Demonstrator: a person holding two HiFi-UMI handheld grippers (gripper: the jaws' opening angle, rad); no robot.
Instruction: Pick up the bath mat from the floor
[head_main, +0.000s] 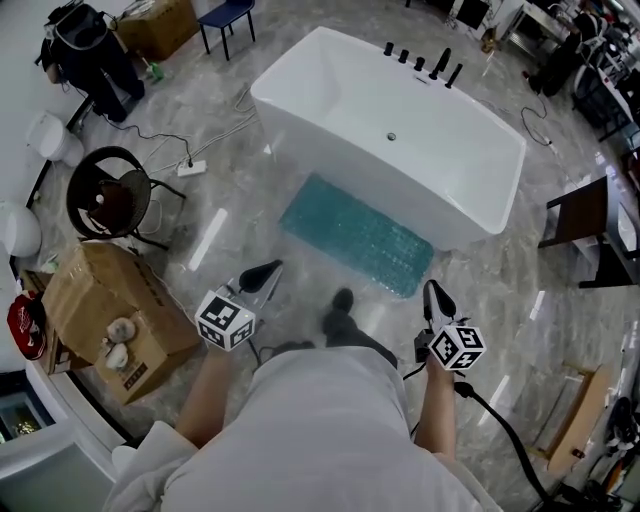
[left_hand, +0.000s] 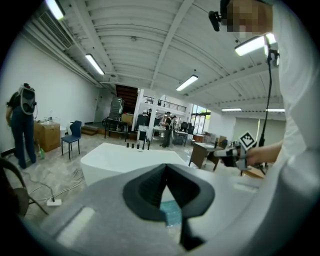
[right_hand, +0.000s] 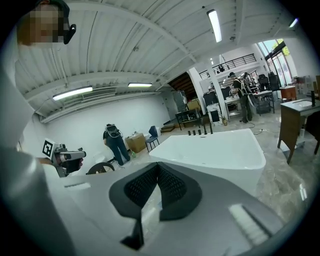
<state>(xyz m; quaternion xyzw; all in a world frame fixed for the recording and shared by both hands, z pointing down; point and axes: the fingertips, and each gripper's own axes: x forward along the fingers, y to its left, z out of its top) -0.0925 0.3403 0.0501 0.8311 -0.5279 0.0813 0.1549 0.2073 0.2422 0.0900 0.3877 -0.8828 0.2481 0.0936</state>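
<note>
Teal bath mat (head_main: 357, 237) flat on the floor (head_main: 520, 270), against the bathtub (head_main: 400, 130).
Your left gripper (head_main: 262, 275) and right gripper (head_main: 435, 298) hover short of it, fingers (left_hand: 150, 190) pressed together, empty.

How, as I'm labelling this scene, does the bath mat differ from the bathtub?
The bath mat is teal with a bumpy surface; the bathtub is smooth, plain white. The bath mat lies flat on the floor, while the bathtub stands up from it with tall walls. The bath mat is clearly smaller than the bathtub and lies along its near side. Both are roughly rectangular and slanted the same way in the head view.
</note>
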